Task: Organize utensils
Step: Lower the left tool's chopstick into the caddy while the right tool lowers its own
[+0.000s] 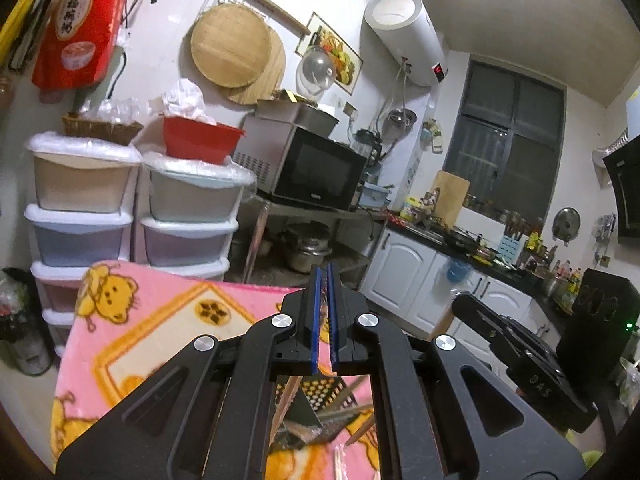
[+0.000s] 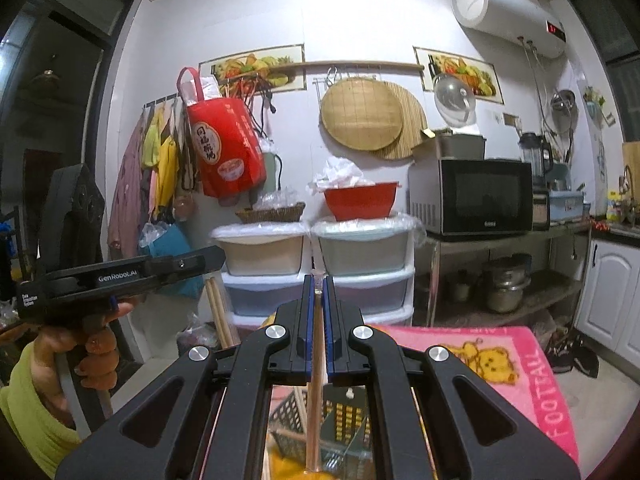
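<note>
In the left wrist view, our left tongs [image 1: 325, 276] point out over the far edge of a surface covered by a pink bear-print blanket [image 1: 160, 320], toward the kitchen. Their blue pads stand almost together with only a thin slit between them, and we cannot make out anything gripped there. Beneath the tongs' frame, a dark perforated utensil basket [image 1: 320, 400] sits on the blanket with wooden chopsticks [image 1: 286, 404] leaning in and around it; another pale pair lies on the blanket nearer the bottom edge. To the right, the dark body of the right tongs [image 1: 520, 344] shows from the side. Behind stand stacked plastic drawers [image 1: 84, 216] and a microwave [image 1: 316, 172].

In the right wrist view, our right tongs [image 2: 319, 280] are closed narrowly on a single chopstick [image 2: 316, 400], which runs lengthwise between the blue pads and reaches down toward the camera. Below it sits the same basket [image 2: 340, 420] on the blanket [image 2: 520, 360]. At left, a hand [image 2: 80, 356] in a yellow-green sleeve grips the handle of the left tongs [image 2: 212, 255], seen side-on.
</note>
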Available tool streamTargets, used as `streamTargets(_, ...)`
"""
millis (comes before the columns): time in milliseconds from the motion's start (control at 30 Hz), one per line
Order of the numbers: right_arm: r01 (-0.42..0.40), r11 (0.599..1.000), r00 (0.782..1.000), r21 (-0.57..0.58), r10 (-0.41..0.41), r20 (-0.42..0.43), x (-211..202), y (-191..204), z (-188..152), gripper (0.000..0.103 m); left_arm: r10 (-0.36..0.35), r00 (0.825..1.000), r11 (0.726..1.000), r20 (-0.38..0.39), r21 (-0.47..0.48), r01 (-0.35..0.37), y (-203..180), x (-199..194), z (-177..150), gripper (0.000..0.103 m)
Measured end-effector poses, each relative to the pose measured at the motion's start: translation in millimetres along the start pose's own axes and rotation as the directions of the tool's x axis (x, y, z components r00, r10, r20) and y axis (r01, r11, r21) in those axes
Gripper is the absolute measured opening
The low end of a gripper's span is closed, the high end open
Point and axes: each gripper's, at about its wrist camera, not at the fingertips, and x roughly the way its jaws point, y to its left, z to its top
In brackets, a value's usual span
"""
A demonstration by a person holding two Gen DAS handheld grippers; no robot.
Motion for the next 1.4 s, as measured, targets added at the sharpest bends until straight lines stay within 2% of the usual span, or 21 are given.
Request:
streamTargets(233, 0.011, 1.0, 1.0, 0.0, -0.011, 0.025, 17.4, -2.7, 10.3, 0.004, 0.028, 0.999, 1.0, 0.029, -0.005, -0.028, 9.4, 10.3, 8.5, 0.001)
streamTargets(600, 0.027, 0.999, 0.999, 0.021, -0.028, 0.023, 46.5, -13.4, 9.0, 0.004, 0.046, 0.999, 0.999, 0.025, -0.009, -0.045, 19.7, 37.0, 2.4, 0.001)
streamTargets(1067, 0.051, 0.997, 0.999, 0.049, -0.051, -0.005, 72.7, -27.6, -11.7, 0.004, 0.033, 0.999, 0.999, -0.036, -0.03, -0.034, 27.2, 66.3, -25.4, 0.001)
streamTargets(1400, 0.082, 0.997, 0.996, 0.004, -0.082, -0.025, 85.7, -25.4, -34.8, 0.004, 0.015, 0.998, 0.998, -0.069, -0.06, -0.019, 36.2, 75.6, -44.6, 0.001)
